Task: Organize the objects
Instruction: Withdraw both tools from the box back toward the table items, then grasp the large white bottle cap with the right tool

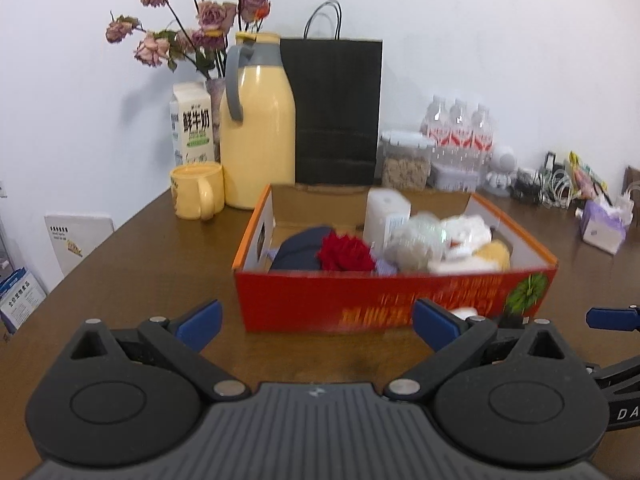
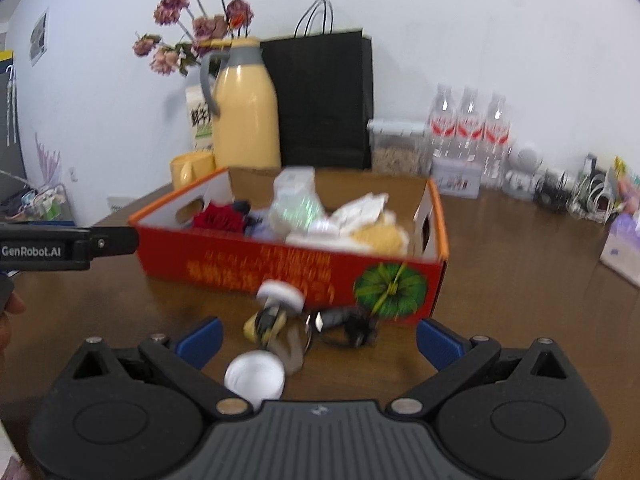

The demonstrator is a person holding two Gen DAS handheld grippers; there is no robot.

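the right gripper [image 2: 318, 338] hangs over the tabletop [image 2: 500, 280] with its jaws spread wide and nothing between them. just ahead of the jaws, a little toward the left one, lies a small white cap [image 2: 255, 378]. beyond it sits a blurred huddle of loose bits: a yellow and black trinket [image 2: 266, 322], a white disc [image 2: 280, 294] and a black tangle of strap or cord with keys [image 2: 346, 326], all close against the front wall of the red box [image 2: 240, 258].

the left gripper [image 1: 318, 326] is likewise released and empty, with only bare tabletop between its jaws and the box further ahead.

the box looks already crowded: a red flower [image 1: 344, 254], something dark blue, a crinkly clear bag [image 2: 296, 208], a white carton [image 1: 386, 214] and pale soft things heaped near the rim.

to my eye the risks are these. the cap is low and smooth, so a closing pinch may squirt it sideways across the tabletop. the strap and keys are tangled with the trinket, so lifting one could drag the others. anything dropped on that heap might roll back out over the wall. a careless push could shove the box toward the yellow mug [image 1: 196, 192], the yellow jug [image 1: 258, 120] and the vase of dried roses [image 1: 192, 28] well beyond the jaws.
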